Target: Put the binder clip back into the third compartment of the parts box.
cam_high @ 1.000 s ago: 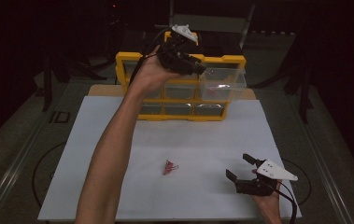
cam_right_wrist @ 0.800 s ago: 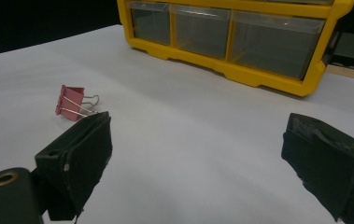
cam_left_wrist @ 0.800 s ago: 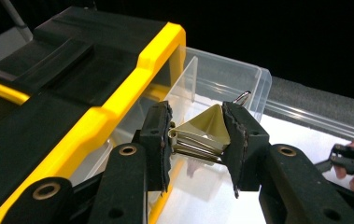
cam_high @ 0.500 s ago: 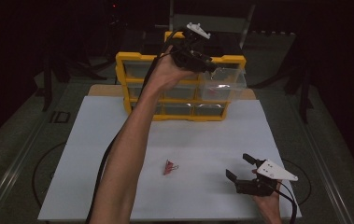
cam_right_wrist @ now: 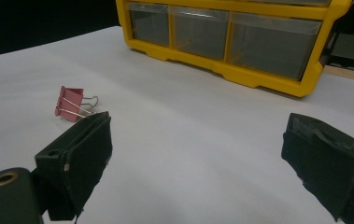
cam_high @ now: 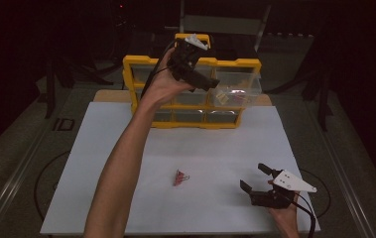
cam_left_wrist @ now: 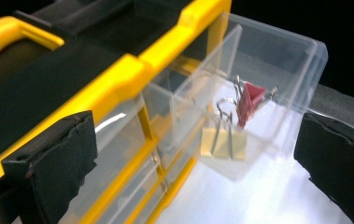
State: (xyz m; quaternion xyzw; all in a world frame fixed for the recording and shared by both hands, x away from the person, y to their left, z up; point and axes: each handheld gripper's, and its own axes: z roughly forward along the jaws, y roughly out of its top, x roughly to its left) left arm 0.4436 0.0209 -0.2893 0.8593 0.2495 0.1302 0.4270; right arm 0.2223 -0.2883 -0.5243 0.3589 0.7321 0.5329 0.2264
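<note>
We see the left gripper (cam_high: 203, 74) raised at the top right of the yellow drawer cabinet (cam_high: 141, 64), its jaws just sprung wide with nothing between them. In the pulled-out clear drawer (cam_left_wrist: 277, 60) lie a red binder clip (cam_left_wrist: 249, 100) and what appears to be a pale yellow one (cam_left_wrist: 223, 142). A pink binder clip (cam_high: 179, 177) lies on the white table (cam_high: 101, 148), well in front of the cabinet. The right gripper (cam_high: 257, 181) rests nearer us, jaws wide and empty.

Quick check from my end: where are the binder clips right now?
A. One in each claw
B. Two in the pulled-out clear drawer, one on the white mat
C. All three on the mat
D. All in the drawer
B: the clear drawer holds a red clip and a yellow clip, while a pink clip lies on the white mat.
</note>
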